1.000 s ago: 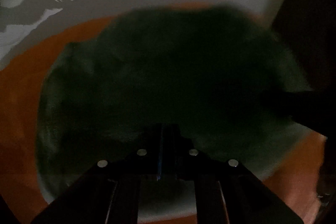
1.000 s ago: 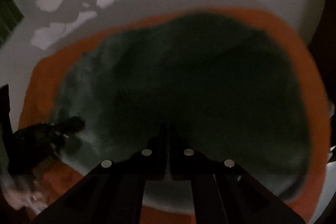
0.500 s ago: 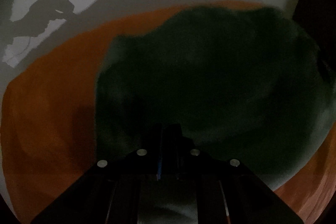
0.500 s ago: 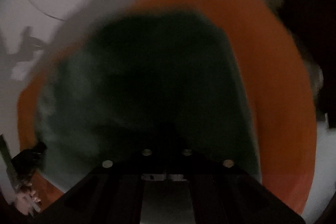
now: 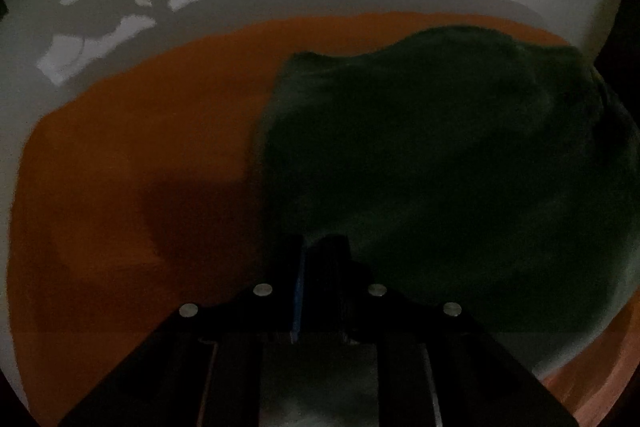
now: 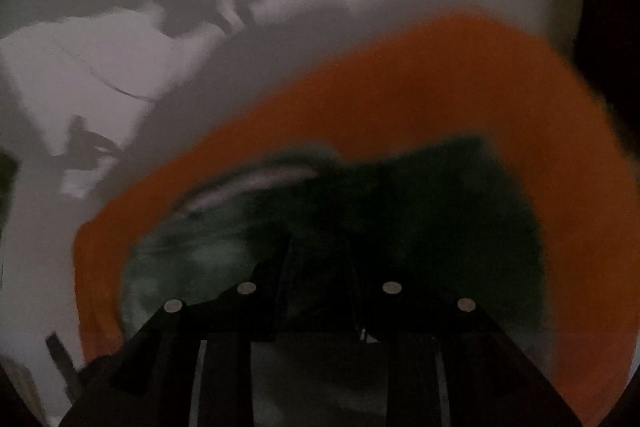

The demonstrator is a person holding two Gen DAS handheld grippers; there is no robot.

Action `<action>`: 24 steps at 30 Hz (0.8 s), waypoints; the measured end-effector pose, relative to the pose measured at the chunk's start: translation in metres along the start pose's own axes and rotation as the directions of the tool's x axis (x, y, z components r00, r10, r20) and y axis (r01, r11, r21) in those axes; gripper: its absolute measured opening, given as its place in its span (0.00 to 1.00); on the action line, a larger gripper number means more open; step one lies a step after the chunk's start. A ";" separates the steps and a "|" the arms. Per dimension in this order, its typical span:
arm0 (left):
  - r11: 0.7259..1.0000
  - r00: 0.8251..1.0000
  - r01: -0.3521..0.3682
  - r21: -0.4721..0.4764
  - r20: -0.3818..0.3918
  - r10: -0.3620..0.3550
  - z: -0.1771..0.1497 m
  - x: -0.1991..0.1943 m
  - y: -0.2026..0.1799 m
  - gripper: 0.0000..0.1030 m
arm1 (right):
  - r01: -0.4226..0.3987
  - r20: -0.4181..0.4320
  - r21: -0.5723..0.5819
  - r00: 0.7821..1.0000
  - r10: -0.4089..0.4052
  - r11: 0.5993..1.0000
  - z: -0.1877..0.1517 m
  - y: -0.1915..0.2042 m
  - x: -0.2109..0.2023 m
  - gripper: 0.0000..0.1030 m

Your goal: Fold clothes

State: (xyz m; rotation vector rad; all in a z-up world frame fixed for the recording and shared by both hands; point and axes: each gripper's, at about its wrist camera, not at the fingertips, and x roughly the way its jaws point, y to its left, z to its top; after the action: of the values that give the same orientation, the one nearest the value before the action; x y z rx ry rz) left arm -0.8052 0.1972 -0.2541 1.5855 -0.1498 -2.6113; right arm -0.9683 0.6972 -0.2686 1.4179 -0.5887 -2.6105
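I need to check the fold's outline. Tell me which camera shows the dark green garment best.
The left wrist view. There the dark green garment is sharp, its left and far edges clear against the orange cloth. In the right wrist view the garment is motion-blurred and partly hidden behind the right gripper.

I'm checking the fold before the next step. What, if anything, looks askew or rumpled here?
The dark green garment lies bunched on the orange cloth, its far edge wavy rather than straight. The pictures are dim and blurred, so finer flaws cannot be told.
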 end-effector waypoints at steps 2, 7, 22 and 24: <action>1.000 1.000 0.007 -0.005 -0.028 -0.007 -0.020 -0.012 0.002 0.17 | 0.068 0.005 -0.032 0.998 -0.068 0.997 -0.028 -0.003 -0.026 0.24; 0.998 0.999 0.007 -0.058 -0.033 -0.009 -0.058 -0.024 0.021 0.17 | 0.126 -0.042 -0.091 0.991 -0.130 0.988 -0.113 -0.015 -0.064 0.24; 0.961 0.952 0.274 0.045 0.128 -0.277 -0.046 -0.042 -0.112 0.19 | 0.019 -0.012 -0.239 1.000 -0.022 0.971 -0.211 0.061 -0.073 0.12; 0.962 0.958 0.263 0.068 0.100 -0.268 -0.040 -0.017 -0.133 0.19 | 0.037 -0.030 -0.304 0.998 -0.048 0.952 -0.227 0.084 -0.050 0.12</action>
State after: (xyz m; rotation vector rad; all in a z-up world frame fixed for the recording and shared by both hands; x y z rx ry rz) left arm -0.7649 0.3296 -0.2742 1.5800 -0.0145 -2.9225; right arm -0.7602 0.5702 -0.3075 1.3878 -0.1433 -2.5604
